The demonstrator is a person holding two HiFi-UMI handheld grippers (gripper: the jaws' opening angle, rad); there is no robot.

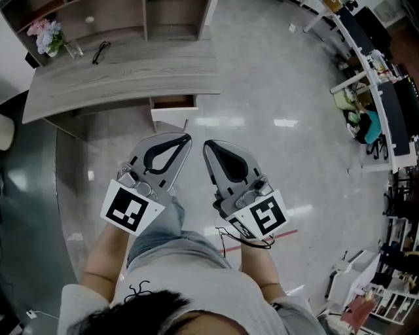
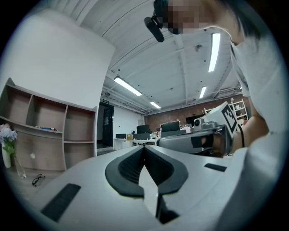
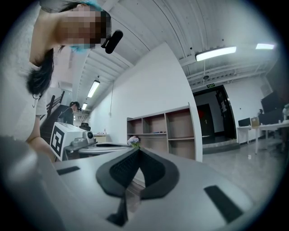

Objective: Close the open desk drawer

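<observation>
A grey wooden desk [image 1: 124, 75] stands ahead of me in the head view. Under its right end a white-fronted drawer [image 1: 173, 112] is pulled out, its brown inside showing. My left gripper [image 1: 188, 137] is held just below the drawer front, shut with nothing in it. Beside it on the right, my right gripper [image 1: 205, 142] is also shut and empty. In the left gripper view my left gripper [image 2: 144, 147] has its tips closed together. In the right gripper view my right gripper [image 3: 137, 150] likewise has its tips touching. Both point up and away from the floor.
On the desk lie black glasses [image 1: 100, 51] and a glass vase of flowers [image 1: 50, 36]. Open shelves [image 1: 124, 19] back the desk. Glossy grey floor [image 1: 281, 98] spreads right. White office tables with clutter [image 1: 366, 72] line the far right.
</observation>
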